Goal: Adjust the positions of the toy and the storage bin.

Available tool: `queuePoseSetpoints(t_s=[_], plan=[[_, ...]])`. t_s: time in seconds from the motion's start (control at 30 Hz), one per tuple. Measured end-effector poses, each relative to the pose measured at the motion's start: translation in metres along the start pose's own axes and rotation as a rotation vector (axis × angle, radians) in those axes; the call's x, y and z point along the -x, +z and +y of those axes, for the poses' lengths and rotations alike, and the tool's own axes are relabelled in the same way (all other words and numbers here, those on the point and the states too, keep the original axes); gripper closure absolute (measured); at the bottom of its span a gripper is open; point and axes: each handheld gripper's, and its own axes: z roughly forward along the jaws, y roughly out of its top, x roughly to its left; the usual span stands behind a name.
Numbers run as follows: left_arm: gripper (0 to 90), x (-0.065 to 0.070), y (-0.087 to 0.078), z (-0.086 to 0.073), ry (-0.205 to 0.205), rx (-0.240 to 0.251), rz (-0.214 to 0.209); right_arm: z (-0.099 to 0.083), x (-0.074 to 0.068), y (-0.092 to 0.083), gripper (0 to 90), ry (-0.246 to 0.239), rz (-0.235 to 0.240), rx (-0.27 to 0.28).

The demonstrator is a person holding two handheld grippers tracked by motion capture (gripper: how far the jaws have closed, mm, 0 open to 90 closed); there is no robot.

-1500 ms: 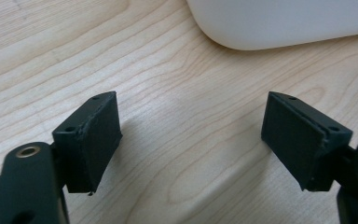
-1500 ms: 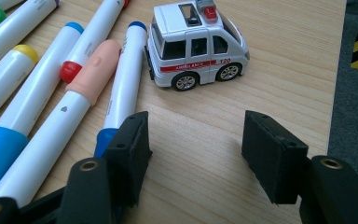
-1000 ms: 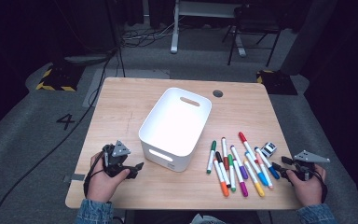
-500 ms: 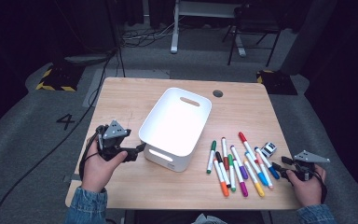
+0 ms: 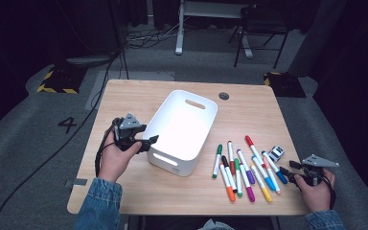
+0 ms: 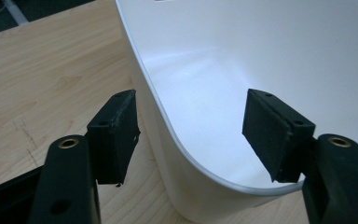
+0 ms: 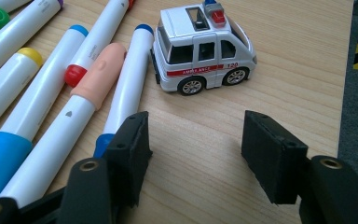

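Two jaws of the right gripper (image 7: 193,140) stand apart over bare tabletop (image 7: 284,70), markers (image 7: 93,84) just beside them; beyond, a toy ambulance (image 7: 200,51) reads "AMBULANCE 120" (too small to read from the high view). The left gripper (image 6: 191,121), jaws just closing yet still apart, straddles the corner rim of the white bin (image 6: 261,56) mid-tabletop, its inside bare white.

A lab or recording studio is suggested. A wooden table (image 5: 139,103) is set on grey carpet (image 5: 38,129) marked with a number 4 (image 5: 67,124) at the left, with hazard-striped tape (image 5: 55,88) and cables (image 5: 148,36) seen along the dark upper frame.
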Motion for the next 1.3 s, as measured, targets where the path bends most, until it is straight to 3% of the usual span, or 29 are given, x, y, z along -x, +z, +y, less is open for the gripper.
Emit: queuePoseSetpoints(t_s=[0.1,0.2,0.23,0.4,0.43,0.57,0.63,0.73,0.77,0.8,0.93,1.3], plan=[[34.0,-0.001,0.002,0.0,0.0,-0.002,-0.029,0.0,0.0,0.0,41.8,0.001,0.0,0.0],[38.7,0.003,-0.002,-0.002,0.013,0.011,-0.008,0.0,0.0,0.0,41.8,0.0,0.0,0.0],[41.0,0.003,-0.004,-0.003,0.028,0.009,-0.01,0.0,0.0,0.0,41.8,0.0,0.0,0.0],[42.5,0.011,-0.011,-0.01,0.03,0.008,-0.034,0.0,0.0,0.0,41.8,0.0,0.0,0.0],[42.9,0.016,-0.016,-0.013,0.048,0.01,-0.031,0.0,0.0,0.0,41.8,0.0,0.0,0.0],[43.0,0.026,-0.022,-0.019,0.038,0.013,-0.045,0.0,0.0,0.0,41.8,0.0,0.0,0.0],[43.0,0.033,-0.029,-0.025,0.072,0.012,-0.036,0.0,0.0,0.0,41.8,0.0,0.0,0.0],[43.0,0.039,-0.033,-0.029,0.069,0.015,-0.045,0.0,0.0,0.0,41.8,0.0,-0.001,0.0],[42.9,0.044,-0.034,-0.032,0.041,0.018,-0.06,0.0,0.0,0.0,41.8,0.005,-0.001,0.001],[42.6,0.048,-0.037,-0.034,0.07,0.021,-0.054,0.0,-0.001,0.0,41.8,0.005,-0.001,0.0],[39.7,0.061,-0.042,-0.041,0.068,0.026,-0.074,0.0,-0.001,0.0,41.8,0.0,-0.002,0.0],[36.8,0.085,-0.052,-0.049,0.093,0.018,-0.056,0.001,-0.003,0.001,41.8,0.004,0.007,0.0]])
